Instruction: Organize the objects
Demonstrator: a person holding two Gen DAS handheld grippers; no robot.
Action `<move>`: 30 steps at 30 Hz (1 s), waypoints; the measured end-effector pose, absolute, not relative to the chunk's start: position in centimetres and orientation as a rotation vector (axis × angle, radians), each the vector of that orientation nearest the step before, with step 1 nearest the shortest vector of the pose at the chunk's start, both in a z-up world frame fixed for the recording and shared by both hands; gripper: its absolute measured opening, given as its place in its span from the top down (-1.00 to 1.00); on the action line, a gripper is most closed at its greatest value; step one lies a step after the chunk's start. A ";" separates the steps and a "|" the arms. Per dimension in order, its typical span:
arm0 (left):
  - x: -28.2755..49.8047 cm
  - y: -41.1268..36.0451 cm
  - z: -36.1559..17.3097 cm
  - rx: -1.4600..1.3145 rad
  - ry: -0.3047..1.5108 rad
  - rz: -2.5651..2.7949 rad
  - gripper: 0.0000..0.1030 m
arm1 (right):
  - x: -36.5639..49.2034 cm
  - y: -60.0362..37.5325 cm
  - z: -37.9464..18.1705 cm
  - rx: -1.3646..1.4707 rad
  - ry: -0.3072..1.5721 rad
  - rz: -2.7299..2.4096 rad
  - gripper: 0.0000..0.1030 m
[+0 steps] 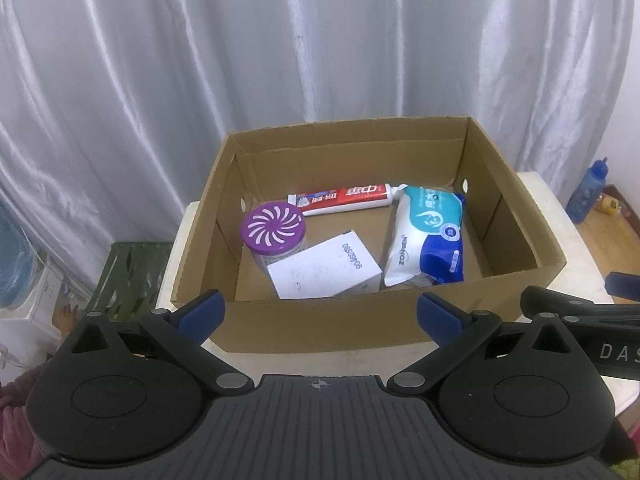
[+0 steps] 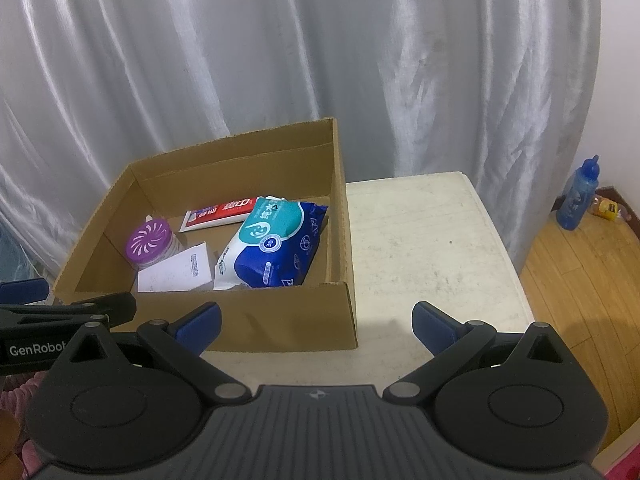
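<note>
My left gripper hovers in front of the near wall of the open brown cardboard box, its two blue-padded jaws spread wide and holding nothing. My right gripper sits beside it on the right, jaws likewise spread wide and empty, with the left finger over the box's near right corner and the right finger over the bare cream-white tabletop. The box rests on the left part of this table, against a backdrop of pleated silvery-white curtain. Four items lie on the box floor. A round air freshener jar with a purple swirl-vent lid stands upright in the left part, near the left wall. A red and white toothpaste tube lies flat along the far wall, its cap end pointing right. A white rectangular carton with small printed text lies near the front wall, tilted, its left corner just beside the jar. A soft wet-wipes pack in teal, white and dark blue lies in the right part, its far end touching the cap end of the tube. Off the table to the right, a blue plastic bottle stands upright on the wooden floor. A green slatted crate sits lower down, left of the table.
</note>
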State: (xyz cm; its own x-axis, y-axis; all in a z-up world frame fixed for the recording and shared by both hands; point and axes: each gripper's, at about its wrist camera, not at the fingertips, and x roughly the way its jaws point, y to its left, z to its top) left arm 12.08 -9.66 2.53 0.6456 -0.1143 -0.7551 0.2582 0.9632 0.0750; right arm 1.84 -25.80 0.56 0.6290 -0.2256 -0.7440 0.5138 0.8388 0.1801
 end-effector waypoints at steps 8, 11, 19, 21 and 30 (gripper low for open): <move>12.0 -9.6 2.5 0.182 0.844 -0.214 -0.99 | 1.6 -25.7 0.6 0.398 0.783 -0.438 -1.00; 12.0 -9.6 2.4 0.182 0.844 -0.215 -0.99 | 1.6 -25.6 0.5 0.397 0.783 -0.439 -1.00; 11.7 -9.4 2.2 0.178 0.847 -0.214 -0.99 | 1.4 -25.4 0.5 0.390 0.782 -0.440 -1.00; 11.6 -9.3 2.2 0.176 0.849 -0.213 -0.99 | 1.4 -25.3 0.5 0.387 0.782 -0.439 -1.00; 11.5 -9.2 2.1 0.174 0.851 -0.212 -0.99 | 1.5 -25.3 0.4 0.384 0.790 -0.439 -1.00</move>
